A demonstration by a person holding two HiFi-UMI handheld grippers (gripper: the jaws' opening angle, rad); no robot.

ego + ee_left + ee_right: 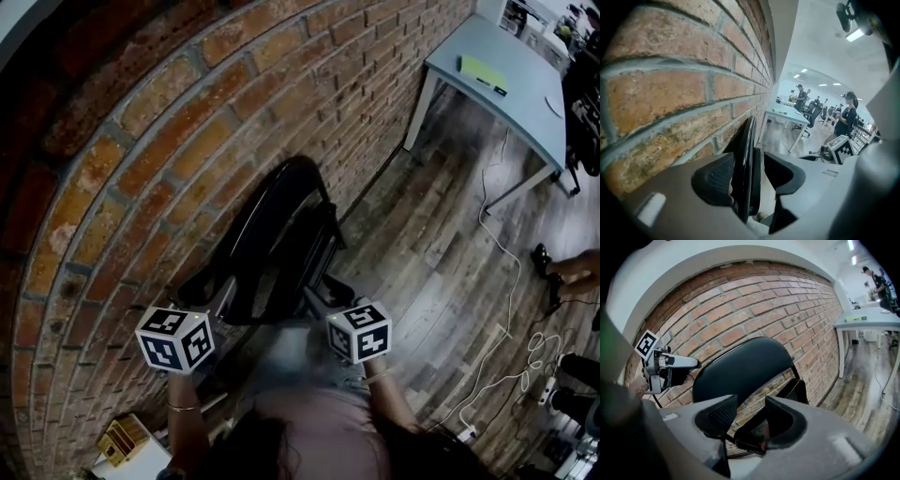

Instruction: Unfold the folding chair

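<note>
A black folding chair [281, 239] stands folded flat, leaning against the brick wall [141, 150]. In the head view my left gripper [217, 298] is at the chair's left edge and my right gripper [317, 302] at its right side, both low on the frame. In the left gripper view the chair's thin edge [748, 140] runs between the jaws of my left gripper [750, 177], close to the left pad with a gap to the right one. In the right gripper view the backrest [740, 366] rises ahead, and a lower chair part [752, 437] lies between the parted jaws of my right gripper [751, 417].
A grey table [525, 89] with a green item [482, 71] stands at the far right. White cables [511, 281] trail over the wooden floor. A small wooden box [124, 439] sits by the wall at bottom left. Several people [846, 119] stand far off in the room.
</note>
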